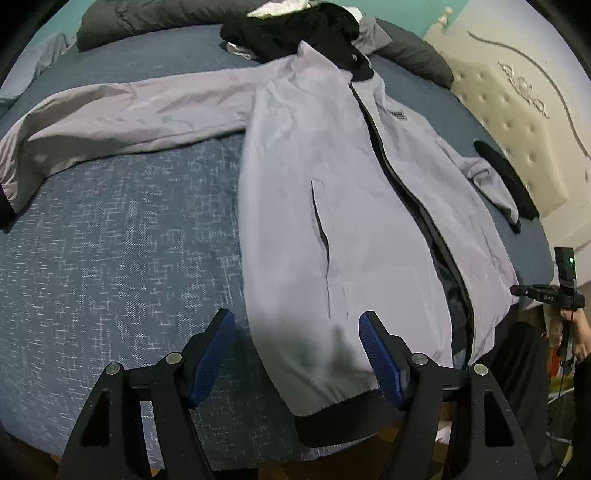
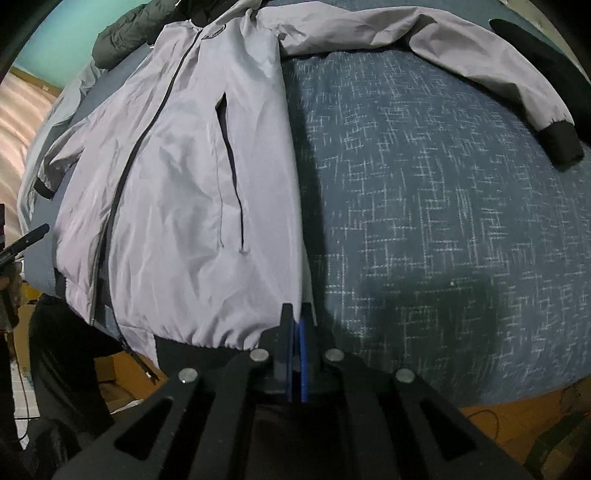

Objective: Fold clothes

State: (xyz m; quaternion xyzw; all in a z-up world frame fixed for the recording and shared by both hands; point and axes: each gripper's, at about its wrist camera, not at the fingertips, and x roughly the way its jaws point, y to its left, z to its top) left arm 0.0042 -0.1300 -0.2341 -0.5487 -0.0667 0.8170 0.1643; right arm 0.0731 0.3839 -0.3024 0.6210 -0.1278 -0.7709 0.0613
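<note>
Lying front-up on the blue bed [image 1: 122, 258]: a grey jacket [image 1: 332, 206], zip part open, black hem [image 1: 332, 417] hanging at the near edge. Stretching one sleeve [image 1: 122, 114] out flat to the side in the left view, black cuff at its end; bending the other sleeve [image 1: 491, 184] short toward the headboard [image 1: 517, 122]. Crowding the far end: a black garment [image 1: 291, 33] overlapping the collar, and a dark quilt [image 1: 147, 18] behind.

Hovering over the hem, the left gripper [image 1: 295, 354], blue pads [image 1: 380, 365] spread wide apart, gripping nothing, one finger above the jacket and the other above bare bedding.

Pressing together at the jacket's lower side corner, the right gripper [image 2: 295, 314], pads [image 2: 303, 354] meeting with no gap showing; whether pinching the jacket [image 2: 177, 192] edge or merely sitting beside it, hard to tell. Casting a shadow across the bed [image 2: 443, 221] beside the side seam. Showing the far sleeve [image 2: 461, 48] spread out, black cuff [image 2: 561, 144] at the end.
</note>
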